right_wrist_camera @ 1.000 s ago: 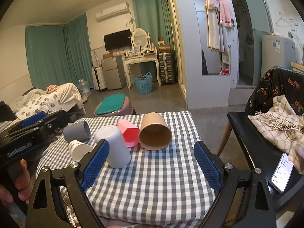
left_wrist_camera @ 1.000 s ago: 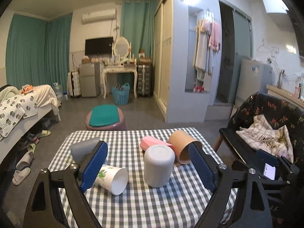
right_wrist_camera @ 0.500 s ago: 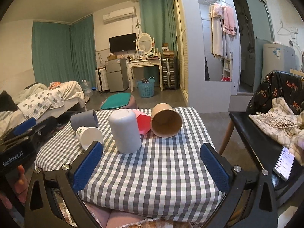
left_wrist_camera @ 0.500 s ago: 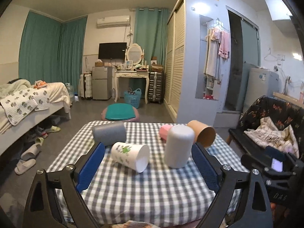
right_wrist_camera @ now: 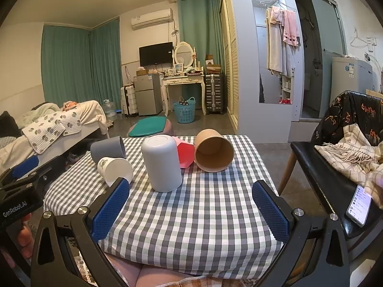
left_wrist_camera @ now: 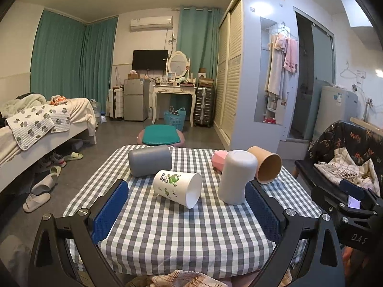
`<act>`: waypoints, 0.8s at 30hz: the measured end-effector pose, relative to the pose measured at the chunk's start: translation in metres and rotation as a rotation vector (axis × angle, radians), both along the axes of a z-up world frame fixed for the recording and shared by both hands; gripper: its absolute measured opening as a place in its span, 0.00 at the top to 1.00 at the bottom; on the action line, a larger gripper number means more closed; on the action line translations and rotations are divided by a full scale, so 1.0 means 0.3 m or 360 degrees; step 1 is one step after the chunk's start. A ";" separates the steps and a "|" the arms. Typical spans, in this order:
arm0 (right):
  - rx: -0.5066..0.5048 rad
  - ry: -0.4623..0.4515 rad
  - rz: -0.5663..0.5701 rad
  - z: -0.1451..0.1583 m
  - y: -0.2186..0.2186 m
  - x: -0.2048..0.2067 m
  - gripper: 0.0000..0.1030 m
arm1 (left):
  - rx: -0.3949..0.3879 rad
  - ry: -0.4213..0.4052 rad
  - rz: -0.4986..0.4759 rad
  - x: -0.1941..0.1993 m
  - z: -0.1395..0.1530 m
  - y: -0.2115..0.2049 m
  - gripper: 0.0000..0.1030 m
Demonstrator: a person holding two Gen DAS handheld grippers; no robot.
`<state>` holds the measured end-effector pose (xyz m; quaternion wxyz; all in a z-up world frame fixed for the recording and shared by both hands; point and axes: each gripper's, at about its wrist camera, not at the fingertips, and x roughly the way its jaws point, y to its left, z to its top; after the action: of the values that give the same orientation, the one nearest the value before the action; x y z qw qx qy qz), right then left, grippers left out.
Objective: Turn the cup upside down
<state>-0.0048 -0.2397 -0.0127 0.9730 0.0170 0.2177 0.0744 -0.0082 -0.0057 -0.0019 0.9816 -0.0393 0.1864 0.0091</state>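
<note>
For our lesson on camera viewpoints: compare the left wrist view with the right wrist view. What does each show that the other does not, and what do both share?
Only the left wrist view shows the green leaf print on the white paper cup lying on its side, and the right gripper's black body at its right edge.

Only the right wrist view shows the lit phone on the black bench, the brown paper cup's open mouth head-on, and the left gripper's body at its left edge.

Both show the checked tablecloth, the pale grey cup standing upside down, the dark grey cup and the pink cup on their sides.
</note>
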 end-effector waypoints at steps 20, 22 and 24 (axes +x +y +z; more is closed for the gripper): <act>-0.0021 0.0006 0.0003 -0.004 0.007 -0.001 0.00 | -0.0018 0.0023 0.0054 0.004 -0.017 0.020 0.02; -0.0026 0.0010 0.0004 -0.008 0.009 0.000 0.00 | -0.0020 0.0022 0.0061 0.004 -0.017 0.026 0.02; -0.0027 0.0012 0.0002 -0.008 0.009 0.002 0.00 | -0.0014 0.0019 0.0077 0.001 -0.019 0.027 0.02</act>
<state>-0.0042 -0.2370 -0.0152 0.9723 0.0087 0.2218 0.0731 -0.0080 0.0022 -0.0074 0.9798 -0.0482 0.1914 0.0324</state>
